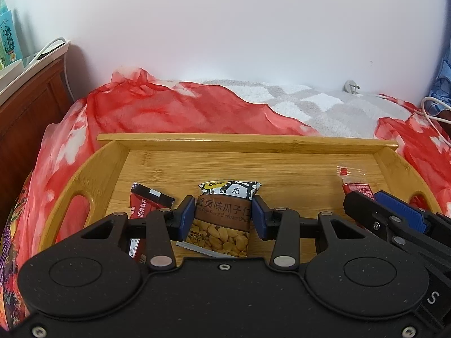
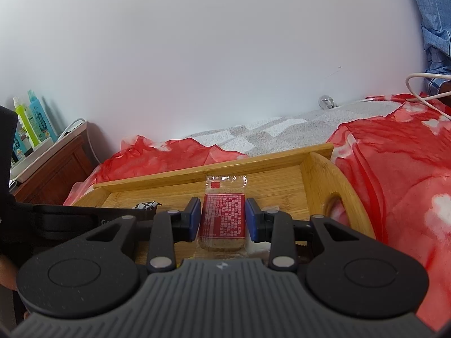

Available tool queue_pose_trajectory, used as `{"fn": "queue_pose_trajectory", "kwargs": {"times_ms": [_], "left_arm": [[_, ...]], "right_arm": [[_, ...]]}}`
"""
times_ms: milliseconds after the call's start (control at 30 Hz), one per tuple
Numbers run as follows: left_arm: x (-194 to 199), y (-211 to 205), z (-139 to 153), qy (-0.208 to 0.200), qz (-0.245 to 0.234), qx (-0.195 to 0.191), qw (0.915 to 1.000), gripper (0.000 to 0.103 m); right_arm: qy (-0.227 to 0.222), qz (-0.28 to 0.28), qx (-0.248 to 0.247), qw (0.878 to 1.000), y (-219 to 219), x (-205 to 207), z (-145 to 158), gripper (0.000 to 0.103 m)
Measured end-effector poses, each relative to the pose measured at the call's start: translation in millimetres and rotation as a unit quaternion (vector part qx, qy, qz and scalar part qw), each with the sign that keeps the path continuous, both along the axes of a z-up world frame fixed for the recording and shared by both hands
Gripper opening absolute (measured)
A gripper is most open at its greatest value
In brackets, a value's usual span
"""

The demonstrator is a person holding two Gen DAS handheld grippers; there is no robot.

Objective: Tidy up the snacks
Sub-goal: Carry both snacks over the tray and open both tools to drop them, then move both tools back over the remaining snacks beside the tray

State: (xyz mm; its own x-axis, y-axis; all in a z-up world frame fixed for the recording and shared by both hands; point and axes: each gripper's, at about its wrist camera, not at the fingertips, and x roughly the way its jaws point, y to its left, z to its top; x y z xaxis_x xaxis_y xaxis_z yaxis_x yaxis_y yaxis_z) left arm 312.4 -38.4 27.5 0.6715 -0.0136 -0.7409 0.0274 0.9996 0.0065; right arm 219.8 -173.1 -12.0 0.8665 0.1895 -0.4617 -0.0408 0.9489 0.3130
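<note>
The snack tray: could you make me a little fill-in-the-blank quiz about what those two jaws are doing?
1. The left gripper clamps a packet of sunflower ____.
2. The right gripper clamps a clear-wrapped bar with a ____ label.
3. Both snacks are over a tray made of ____.

Answers: seeds; red; wood

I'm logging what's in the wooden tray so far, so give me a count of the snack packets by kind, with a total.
Sunflower seed packet, between the left gripper's fingers: 1
Red-labelled clear-wrapped bar, between the right gripper's fingers: 1
Dark red sachet, lying in the bamboo tray: 1
Total: 3 snack packets
</note>
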Motion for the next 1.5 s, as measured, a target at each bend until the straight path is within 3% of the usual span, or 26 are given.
{"fn": "queue_pose_trajectory", "kwargs": {"times_ms": [800,1100,1500], "left_arm": [[-0.1,-3.7,-1.5,0.005,-0.006,0.016,0.9998,0.043],[-7.1,-3.3,3.6,0.007,-0.007,0.020,0.9997,0.045],[-31.2,6.2,21.3,-0.004,-0.001,0.021,0.9998,0.051]], "right_arm": [[0.007,0.013,-0.009,1.000,2.6,3.7,-1.5,0.041],[-0.004,0.016,-0.020,1.000,4.9,-1.1,1.8,0.060],[-0.018,0.024,-0.028,0.999,8.0,-16.7,11.5,0.064]]}}
